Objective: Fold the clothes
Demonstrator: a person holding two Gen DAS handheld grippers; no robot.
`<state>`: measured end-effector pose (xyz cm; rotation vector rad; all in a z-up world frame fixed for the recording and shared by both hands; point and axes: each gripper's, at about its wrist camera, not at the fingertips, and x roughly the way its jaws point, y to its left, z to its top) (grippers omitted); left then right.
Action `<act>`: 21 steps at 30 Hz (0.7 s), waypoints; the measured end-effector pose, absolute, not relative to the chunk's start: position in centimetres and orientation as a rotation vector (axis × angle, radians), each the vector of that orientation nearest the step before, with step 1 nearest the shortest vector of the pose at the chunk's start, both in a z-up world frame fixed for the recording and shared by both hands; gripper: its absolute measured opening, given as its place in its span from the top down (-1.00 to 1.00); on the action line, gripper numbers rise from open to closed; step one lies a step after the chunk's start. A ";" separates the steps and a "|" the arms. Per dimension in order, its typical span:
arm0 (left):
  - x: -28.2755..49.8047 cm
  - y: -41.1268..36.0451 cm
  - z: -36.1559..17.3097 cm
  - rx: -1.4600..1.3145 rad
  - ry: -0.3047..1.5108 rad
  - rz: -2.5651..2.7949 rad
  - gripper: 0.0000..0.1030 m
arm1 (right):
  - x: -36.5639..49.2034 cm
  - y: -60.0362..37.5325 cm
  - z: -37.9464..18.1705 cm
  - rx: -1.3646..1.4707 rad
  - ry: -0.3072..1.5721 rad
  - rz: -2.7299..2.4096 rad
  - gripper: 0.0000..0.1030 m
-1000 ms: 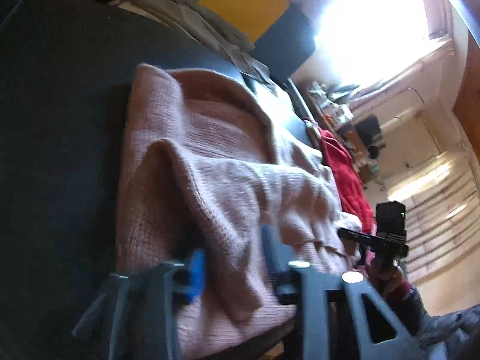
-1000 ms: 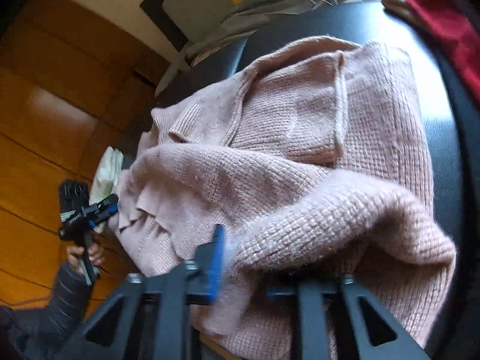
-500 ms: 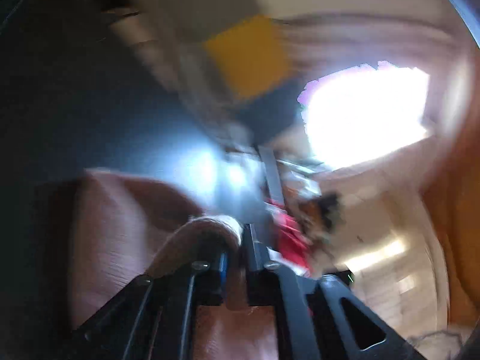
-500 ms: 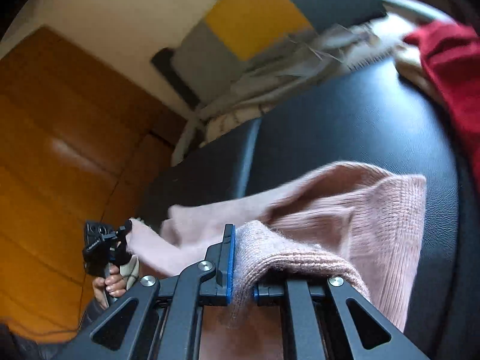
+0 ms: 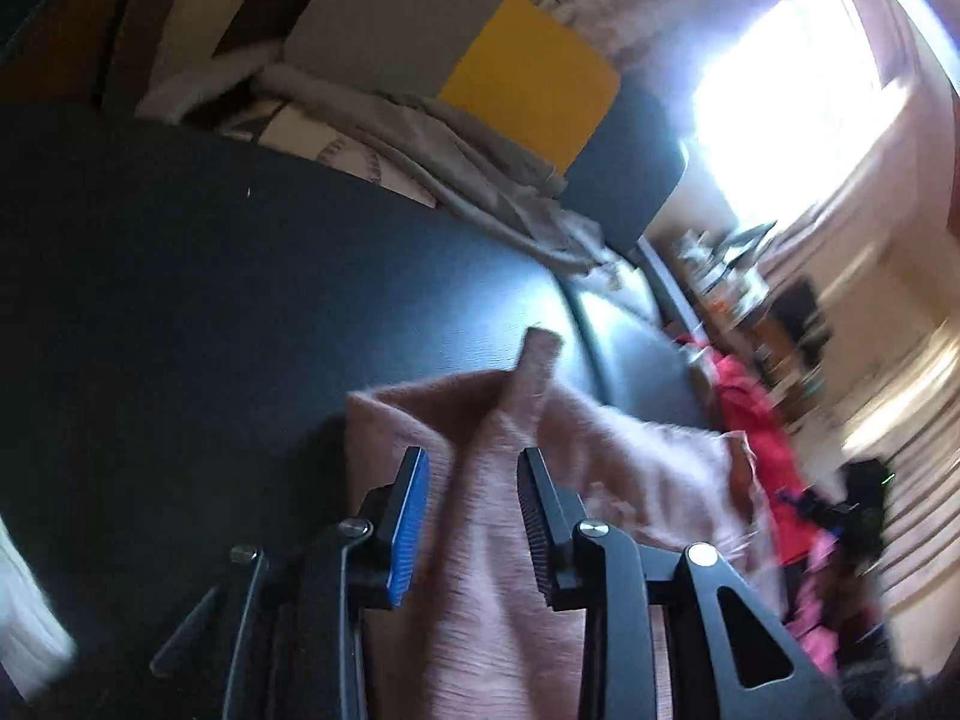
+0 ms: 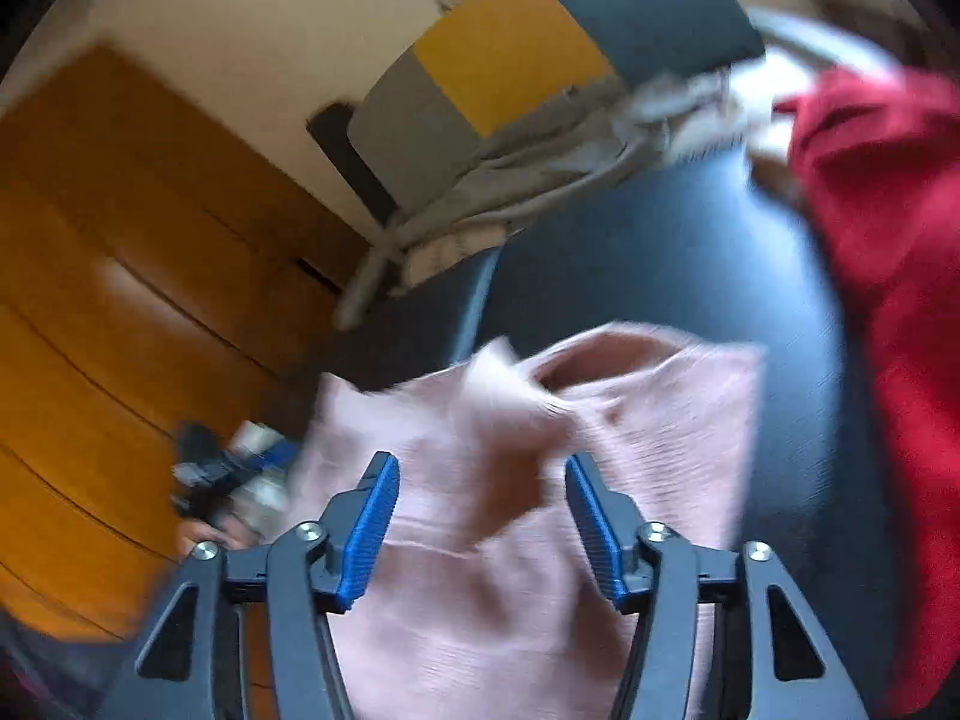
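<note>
Both the left gripper (image 5: 471, 474) and right gripper (image 6: 480, 480) hover with jaws spread, released, above a partly folded pink sweater (image 6: 510, 570) on a dark table (image 5: 240, 300), likely needing further folds.

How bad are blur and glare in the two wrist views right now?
Left wrist: window blown out to white, room at right smeared, pink sweater streaked, fingers sharp. Right wrist: no glare; pink sweater and red garment motion-blurred, fingers crisp.
</note>
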<state>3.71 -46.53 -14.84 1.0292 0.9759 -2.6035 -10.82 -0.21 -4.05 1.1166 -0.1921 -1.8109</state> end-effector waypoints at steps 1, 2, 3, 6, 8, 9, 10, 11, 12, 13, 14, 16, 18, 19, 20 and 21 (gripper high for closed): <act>3.6 -46.5 -14.9 1.053 0.939 -2.599 0.38 | -10.9 -0.5 -4.2 1.122 -0.130 -1.834 -0.17; 3.4 -46.4 -15.1 1.087 0.910 -2.601 0.37 | -10.9 -0.8 -4.4 1.127 -0.068 -1.856 -0.17; 3.0 -46.1 -15.4 1.130 0.887 -2.608 0.36 | -10.9 -1.0 -4.6 1.131 -0.004 -1.877 -0.17; 2.5 -45.4 -15.2 1.168 0.855 -2.626 0.32 | -11.8 -2.4 -5.7 1.156 0.119 -1.882 -0.17; 1.6 -45.2 -14.7 1.173 0.846 -2.655 0.28 | -12.2 -4.0 -6.4 1.171 0.196 -1.872 -0.17; 1.5 -45.1 -14.5 1.176 0.840 -2.667 0.25 | -12.3 -4.8 -6.7 1.176 0.237 -1.866 -0.17; 1.2 -45.0 -14.3 1.181 0.830 -2.678 0.21 | -12.4 -5.6 -7.0 1.182 0.279 -1.860 -0.13; 0.9 -44.9 -14.2 1.194 0.801 -2.684 0.20 | -12.5 -6.3 -7.3 1.188 0.319 -1.858 -0.09; 0.5 -44.8 -14.1 1.209 0.773 -2.689 0.19 | -12.4 -6.6 -7.4 1.196 0.354 -1.868 0.14; 0.2 -44.6 -14.2 1.233 0.750 -2.689 0.19 | -12.4 -6.9 -7.6 1.204 0.390 -1.878 0.50; -0.1 -44.6 -14.3 1.254 0.736 -2.687 0.18 | -12.3 -7.2 -7.8 1.212 0.426 -1.888 0.63; -0.8 -44.6 -14.5 1.282 0.739 -2.688 0.17 | -12.0 -7.5 -7.9 1.218 0.476 -1.911 0.68; -1.5 -44.6 -14.9 1.315 0.744 -2.684 0.16 | -11.7 -7.6 -7.7 1.220 0.495 -1.929 0.68; -1.9 -44.6 -15.0 1.332 0.746 -2.683 0.16 | -11.5 -7.6 -7.5 1.218 0.503 -1.938 0.68; -2.2 -44.5 -15.2 1.350 0.748 -2.682 0.16 | -11.4 -7.7 -7.4 1.213 0.516 -1.947 0.68; -2.4 -44.4 -15.3 1.365 0.752 -2.686 0.20 | -11.1 -7.7 -7.1 1.196 0.537 -1.958 0.68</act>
